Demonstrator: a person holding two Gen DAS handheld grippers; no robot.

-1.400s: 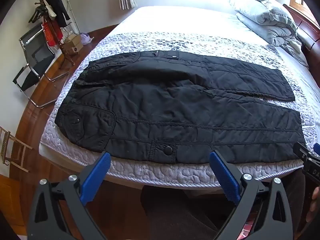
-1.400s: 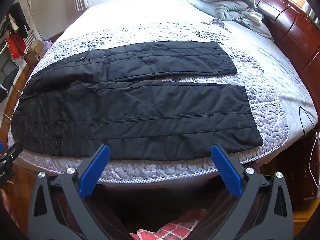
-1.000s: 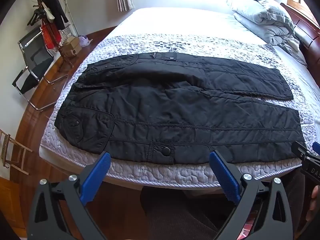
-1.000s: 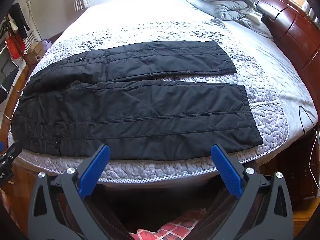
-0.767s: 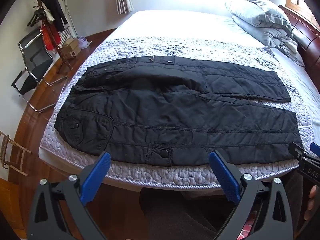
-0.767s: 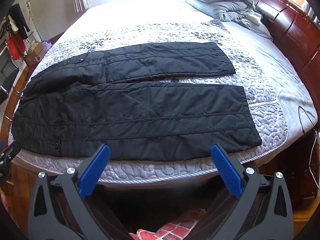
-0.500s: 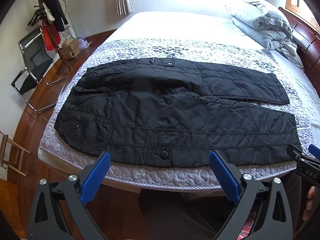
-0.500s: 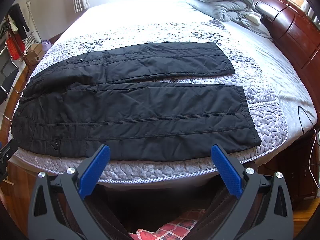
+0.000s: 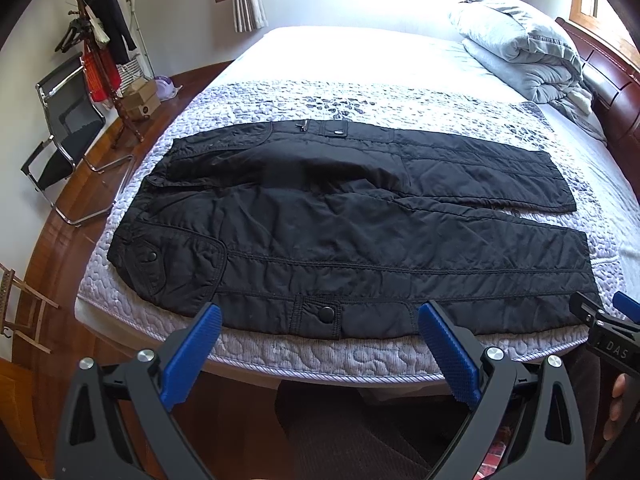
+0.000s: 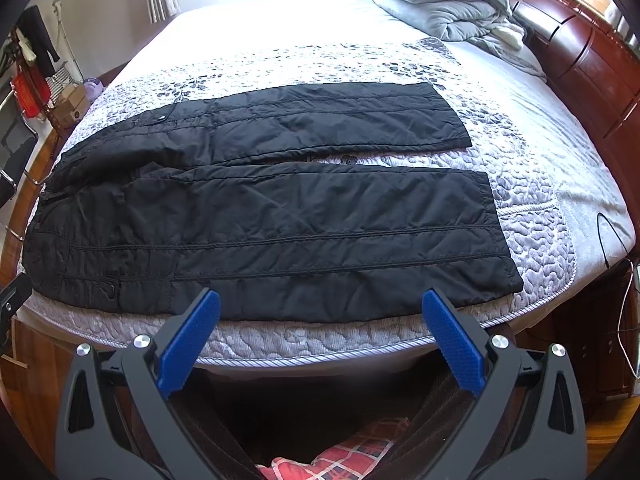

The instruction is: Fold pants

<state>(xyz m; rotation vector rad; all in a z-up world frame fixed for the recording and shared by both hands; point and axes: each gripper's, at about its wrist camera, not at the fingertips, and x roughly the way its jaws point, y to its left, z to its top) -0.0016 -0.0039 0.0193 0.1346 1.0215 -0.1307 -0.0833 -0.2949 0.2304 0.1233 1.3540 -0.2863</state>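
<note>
Black quilted pants (image 9: 340,224) lie flat across the bed, waist to the left, both legs spread side by side to the right. They also show in the right wrist view (image 10: 276,216). My left gripper (image 9: 320,344) is open and empty, just off the bed's near edge below the near leg's snap pocket. My right gripper (image 10: 320,336) is open and empty, off the near edge below the near leg, towards its hem. The right gripper's tip also shows in the left wrist view (image 9: 600,320).
The bed (image 9: 360,360) has a quilted grey cover. A folded grey duvet (image 9: 520,48) lies at the far right by the wooden headboard (image 10: 580,40). A chair (image 9: 64,136), a coat stand (image 9: 100,52) and boxes stand on the wooden floor at the left.
Both grippers have risen and drawn back slightly, so the pants sit a little lower and further in view. The pants have not moved. Both grippers stay open.
</note>
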